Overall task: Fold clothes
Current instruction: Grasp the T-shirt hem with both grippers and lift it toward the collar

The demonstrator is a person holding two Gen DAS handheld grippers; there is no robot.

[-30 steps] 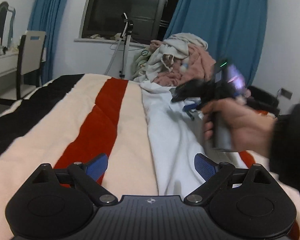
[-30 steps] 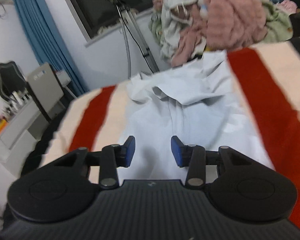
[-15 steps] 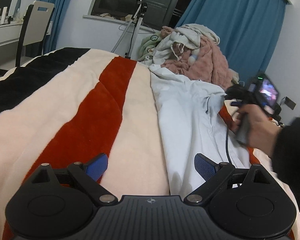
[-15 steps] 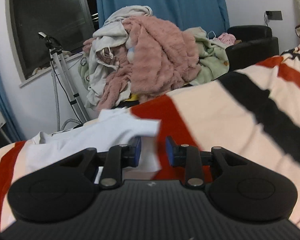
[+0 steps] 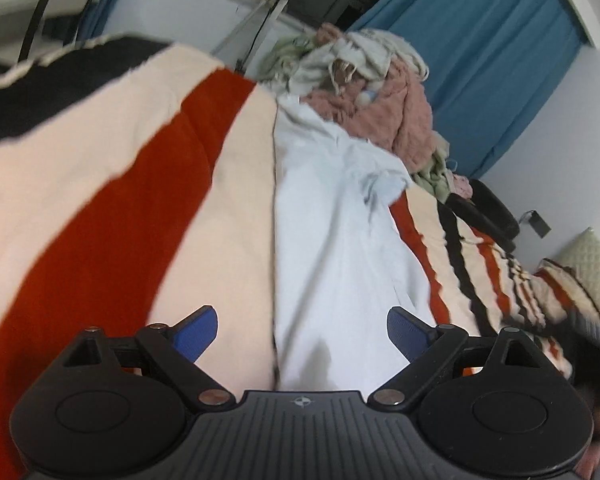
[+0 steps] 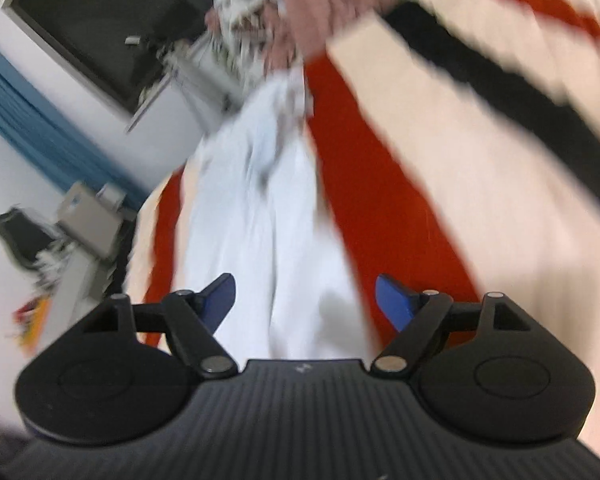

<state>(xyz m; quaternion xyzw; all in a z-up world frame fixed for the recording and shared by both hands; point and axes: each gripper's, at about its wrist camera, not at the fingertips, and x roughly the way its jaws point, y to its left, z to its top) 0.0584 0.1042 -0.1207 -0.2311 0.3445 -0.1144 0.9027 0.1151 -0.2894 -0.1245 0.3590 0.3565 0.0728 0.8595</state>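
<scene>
A pale blue-white garment (image 5: 332, 240) lies stretched lengthwise on the striped blanket (image 5: 100, 184), its far end rumpled near the clothes pile. My left gripper (image 5: 302, 334) hovers open over the garment's near end, nothing between its blue fingertips (image 5: 198, 332). In the right wrist view the same garment (image 6: 260, 216) runs away from me, blurred by motion. My right gripper (image 6: 305, 300) stands open above its near end, holding nothing.
A heap of pink, white and green clothes (image 5: 372, 92) sits at the far end of the bed. Blue curtains (image 5: 480, 48) and a dark window lie behind. A desk and chair (image 6: 84, 216) stand at the left. Pillows (image 5: 580, 272) lie at the right.
My right gripper has opened wide and swung back over the garment's near end. The left view has tilted and dropped closer to the bed. The hand with the right gripper has left that view.
</scene>
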